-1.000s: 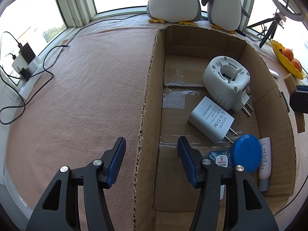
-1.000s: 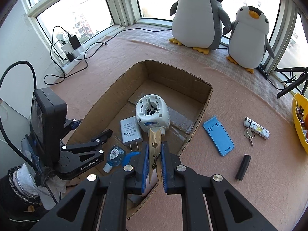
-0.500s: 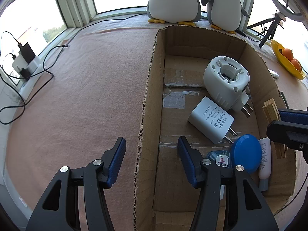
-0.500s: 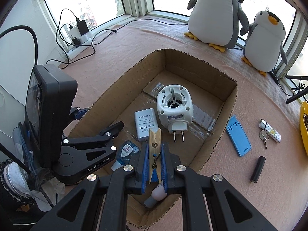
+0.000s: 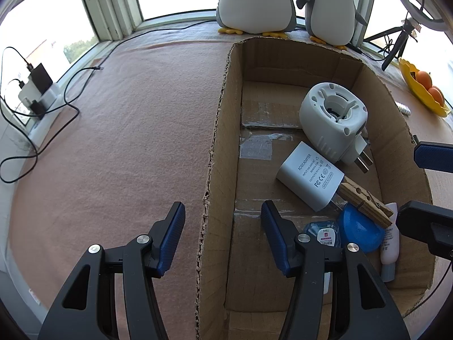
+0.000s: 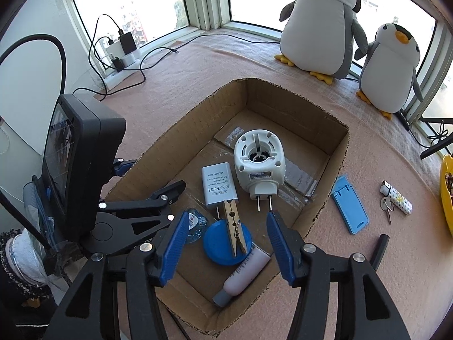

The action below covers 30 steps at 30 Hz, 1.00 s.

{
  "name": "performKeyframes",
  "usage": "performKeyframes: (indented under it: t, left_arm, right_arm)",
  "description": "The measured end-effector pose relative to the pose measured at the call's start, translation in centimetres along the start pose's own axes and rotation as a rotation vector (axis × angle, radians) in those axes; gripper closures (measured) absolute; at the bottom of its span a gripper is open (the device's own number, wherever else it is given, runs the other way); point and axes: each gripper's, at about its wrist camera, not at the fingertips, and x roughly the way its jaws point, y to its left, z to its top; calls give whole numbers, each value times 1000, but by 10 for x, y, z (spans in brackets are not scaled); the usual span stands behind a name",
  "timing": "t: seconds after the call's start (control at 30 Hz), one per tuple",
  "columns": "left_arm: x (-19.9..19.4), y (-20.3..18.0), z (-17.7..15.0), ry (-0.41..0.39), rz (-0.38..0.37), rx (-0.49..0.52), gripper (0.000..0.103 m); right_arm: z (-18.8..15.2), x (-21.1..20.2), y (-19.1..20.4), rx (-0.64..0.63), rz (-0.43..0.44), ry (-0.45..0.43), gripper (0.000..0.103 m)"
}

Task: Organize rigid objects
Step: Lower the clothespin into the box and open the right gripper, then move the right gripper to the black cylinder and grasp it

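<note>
Half a second before, the right gripper (image 6: 225,236) had pinched the wooden clothespin (image 6: 234,228); now its jaws were spread and the clothespin lay inside the cardboard box (image 6: 338,164), across the blue lid (image 6: 218,248) and against the white adapter (image 6: 218,185). The left gripper (image 5: 222,233) straddled the box's near wall, jaws spread and holding nothing. Only the right wrist view showed, outside the box, a blue phone stand (image 6: 349,204), keys (image 6: 387,206) and a black cylinder (image 6: 379,250).

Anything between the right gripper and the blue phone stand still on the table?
The cardboard box's right wall lies between. The open right gripper is above the box interior; the flat blue plastic phone stand lies outside it, uncovered.
</note>
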Motion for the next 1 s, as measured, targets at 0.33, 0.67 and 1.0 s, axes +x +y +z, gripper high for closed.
performKeyframes:
  t: [0.33,0.67,1.0]
  left_arm:
    - [0,0,0,-1,0,0,47]
    - [0,0,0,-1,0,0,47]
    - [0,0,-1,-2,0,0,47]
  right_arm:
    - [-2,-7,-9,17,-18,-9,50]
    - [-9,-25,-40,98,-55,-39,38]
    - [-18,-38,-94,234,-134,-51,34]
